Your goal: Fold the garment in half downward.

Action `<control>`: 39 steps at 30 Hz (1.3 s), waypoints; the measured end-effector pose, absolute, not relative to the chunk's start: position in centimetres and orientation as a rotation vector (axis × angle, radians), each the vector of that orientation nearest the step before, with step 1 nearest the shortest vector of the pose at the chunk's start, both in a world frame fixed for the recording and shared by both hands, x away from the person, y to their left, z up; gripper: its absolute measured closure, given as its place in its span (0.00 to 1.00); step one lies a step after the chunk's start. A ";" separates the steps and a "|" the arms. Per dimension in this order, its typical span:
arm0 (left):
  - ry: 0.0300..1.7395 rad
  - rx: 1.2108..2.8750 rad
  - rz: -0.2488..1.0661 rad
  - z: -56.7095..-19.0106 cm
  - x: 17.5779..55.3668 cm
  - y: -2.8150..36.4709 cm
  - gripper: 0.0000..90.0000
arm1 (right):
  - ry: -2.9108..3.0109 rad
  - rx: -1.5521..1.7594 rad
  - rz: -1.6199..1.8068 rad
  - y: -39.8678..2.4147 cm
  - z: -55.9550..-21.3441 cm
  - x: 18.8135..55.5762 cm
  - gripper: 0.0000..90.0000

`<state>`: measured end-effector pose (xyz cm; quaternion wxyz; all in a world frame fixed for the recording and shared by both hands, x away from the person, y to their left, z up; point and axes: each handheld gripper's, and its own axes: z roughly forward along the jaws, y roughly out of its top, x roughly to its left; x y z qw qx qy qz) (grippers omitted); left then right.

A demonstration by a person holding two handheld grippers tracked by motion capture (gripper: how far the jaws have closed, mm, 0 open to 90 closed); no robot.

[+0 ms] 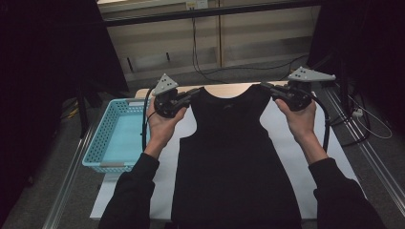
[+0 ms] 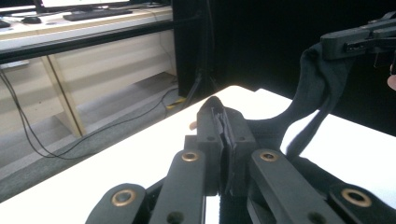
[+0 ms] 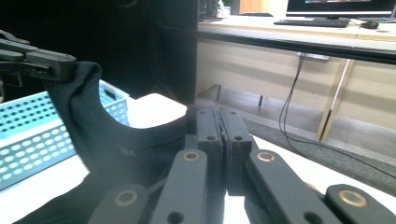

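Note:
A black sleeveless top [image 1: 234, 152] hangs stretched over the white table [image 1: 296, 152], its hem toward the near edge. My left gripper [image 1: 197, 92] is shut on the left shoulder strap, and my right gripper [image 1: 264, 86] is shut on the right strap. In the left gripper view the jaws [image 2: 225, 122] pinch black fabric, and the other gripper [image 2: 359, 42] holds the far strap [image 2: 322, 88] raised. In the right gripper view the closed jaws [image 3: 220, 122] grip the cloth [image 3: 116, 144], while the other gripper [image 3: 37, 63] lifts the opposite strap.
A light blue plastic basket [image 1: 114, 138] sits at the table's left edge, also seen in the right gripper view as the basket [image 3: 32, 135]. Cables [image 1: 200, 57] trail on the floor beyond the table. Wooden desks [image 3: 327, 60] stand behind, with black curtains at both sides.

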<state>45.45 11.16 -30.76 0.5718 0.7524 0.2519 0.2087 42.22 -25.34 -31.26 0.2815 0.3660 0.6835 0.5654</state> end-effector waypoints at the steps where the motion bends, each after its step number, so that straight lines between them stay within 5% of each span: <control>1: 0.581 1.761 0.484 -30.9 45.0 11.2 0.97 | 1.833 0.974 1.521 -25.4 -31.3 41.7 0.98; 13: 0.528 1.792 0.429 -32.5 40.7 12.0 0.97 | 1.887 0.891 1.540 -25.8 -31.3 36.1 0.98; 39: 0.451 1.993 0.249 -39.9 33.6 11.4 0.97 | 2.145 0.923 1.443 -26.5 -38.5 28.1 0.98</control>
